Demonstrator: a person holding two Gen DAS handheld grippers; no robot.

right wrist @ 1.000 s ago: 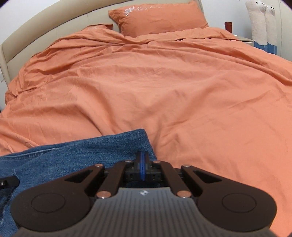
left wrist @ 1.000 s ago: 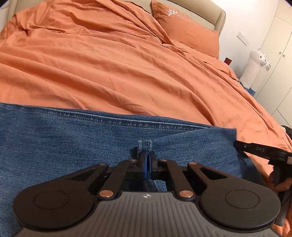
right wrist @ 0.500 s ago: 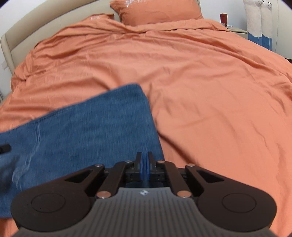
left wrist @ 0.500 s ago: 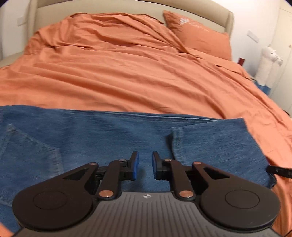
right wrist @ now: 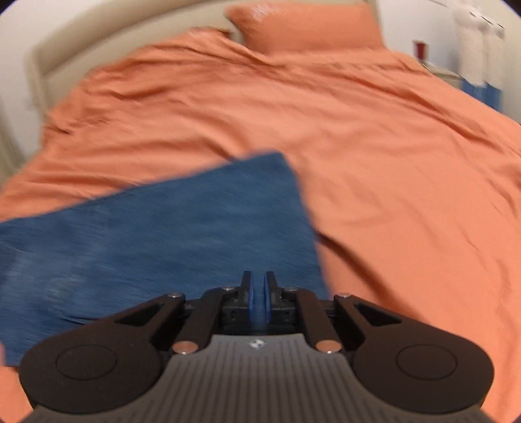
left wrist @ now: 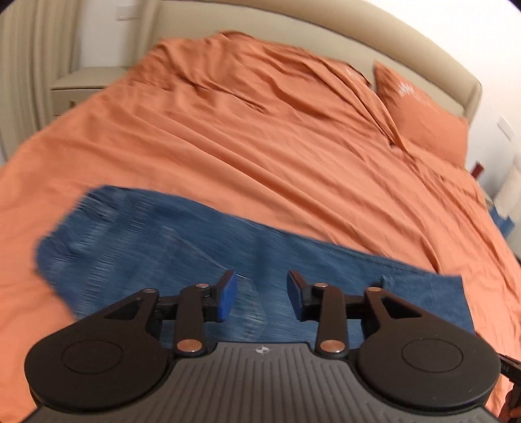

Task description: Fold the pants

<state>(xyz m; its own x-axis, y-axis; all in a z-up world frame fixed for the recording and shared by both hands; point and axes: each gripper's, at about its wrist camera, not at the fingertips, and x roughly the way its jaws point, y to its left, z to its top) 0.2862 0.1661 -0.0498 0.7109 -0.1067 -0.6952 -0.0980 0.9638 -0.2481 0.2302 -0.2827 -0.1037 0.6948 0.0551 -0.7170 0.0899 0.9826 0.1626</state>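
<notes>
The left tongs (left wrist: 260,297) hang above the jeans (left wrist: 202,260) with their jaws opening and nothing between the blue pads: a second ago they were pinched shut on a denim edge, and that edge has since been let go and now lies flat. The view has also pulled up and away from the cloth, so more of the garment shows below the pads than before. The right tongs (right wrist: 259,301) have their pads together, only a hairline gap between them. They look empty, though blur keeps me from ruling out a thread of cloth in the gap. They too have backed off the denim, which lay bunched right under them a second ago and now spreads out smooth.

I judge that one fold has just been laid down and released, and the hands are clearing off before the next grasp.

The jeans rest on the orange duvet (left wrist: 276,156), at its near edge, well apart from the orange pillow (left wrist: 420,120) by the headboard. In the right view the jeans (right wrist: 156,234) show a clean squared corner pointing toward the pillow (right wrist: 302,26). In the left view the far end looks rounded and a stitched pocket outline lies just under the pads. The cloth is a long flat band, so at least one more fold across it seems due.
</notes>
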